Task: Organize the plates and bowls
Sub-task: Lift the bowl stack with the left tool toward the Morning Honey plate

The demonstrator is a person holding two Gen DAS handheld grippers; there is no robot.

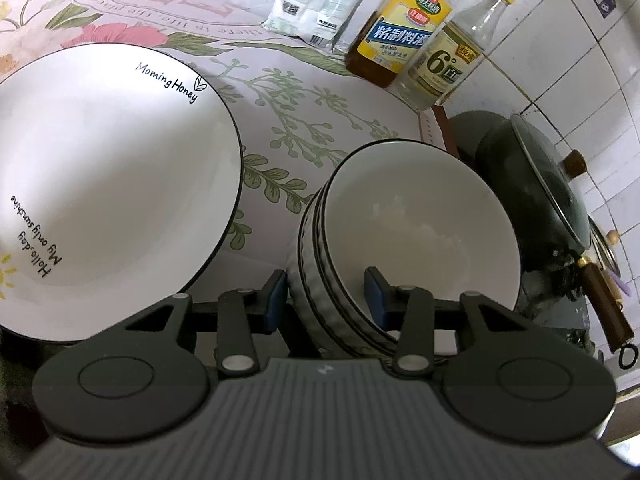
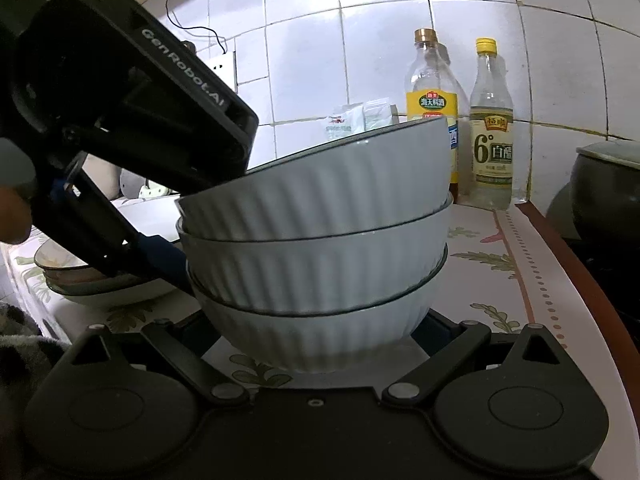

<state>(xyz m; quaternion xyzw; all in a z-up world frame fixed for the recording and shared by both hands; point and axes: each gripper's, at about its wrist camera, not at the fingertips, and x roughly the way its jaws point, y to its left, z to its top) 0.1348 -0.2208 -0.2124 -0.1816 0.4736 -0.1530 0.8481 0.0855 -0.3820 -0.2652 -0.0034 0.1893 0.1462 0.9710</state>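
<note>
Three ribbed pale bowls (image 2: 320,240) sit nested on the floral cloth; the top one is tilted. In the left wrist view the stack (image 1: 416,232) is at centre right. My left gripper (image 1: 326,300) straddles the near rim, one blue pad outside the wall and one inside the top bowl, with a gap showing at the pads. It shows in the right wrist view (image 2: 160,256) coming from the upper left. My right gripper (image 2: 320,344) is open around the bottom bowl's base, its fingertips hidden behind the bowl. A large white plate with black lettering (image 1: 104,188) lies to the left.
Two bottles (image 1: 404,32) (image 1: 452,56) and white packets (image 1: 320,0) stand at the back by the tiled wall. A dark lidded wok (image 1: 536,200) sits to the right beyond the counter edge. More stacked plates (image 2: 100,280) lie at the left.
</note>
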